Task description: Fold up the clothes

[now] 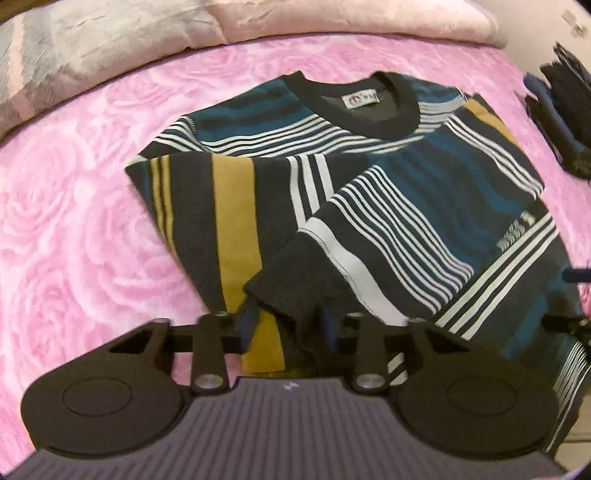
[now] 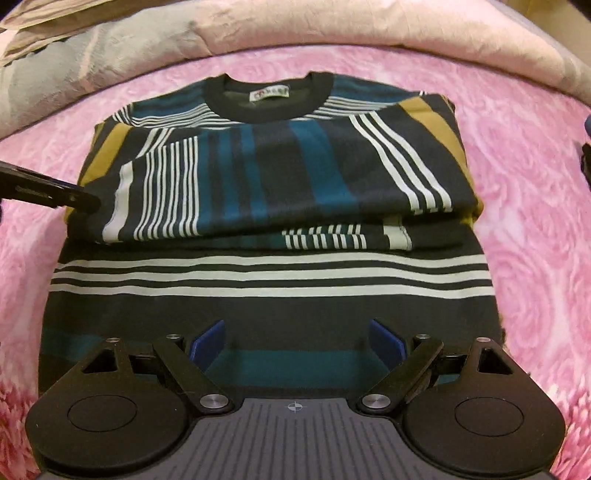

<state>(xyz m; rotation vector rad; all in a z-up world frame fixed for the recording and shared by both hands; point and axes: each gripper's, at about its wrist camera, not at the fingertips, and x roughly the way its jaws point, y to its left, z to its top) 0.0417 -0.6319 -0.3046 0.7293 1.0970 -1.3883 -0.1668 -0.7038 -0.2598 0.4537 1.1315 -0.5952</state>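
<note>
A striped sweater (image 1: 369,192) in dark navy, teal, white and mustard lies flat on a pink rose-pattern blanket (image 1: 74,221), collar away from me, both sleeves folded across the chest. My left gripper (image 1: 290,321) is open, its blue pads either side of the dark cuff (image 1: 291,288) of the upper sleeve. In the right wrist view the sweater (image 2: 273,177) fills the middle. My right gripper (image 2: 299,341) is wide open over the sweater's lower body, holding nothing. The left gripper's black finger (image 2: 55,192) shows at the sweater's left edge.
Pale grey and pink pillows or bedding (image 1: 110,33) lie bunched along the far side of the blanket, also in the right wrist view (image 2: 406,29). A dark object (image 1: 565,110) sits at the right edge of the left wrist view.
</note>
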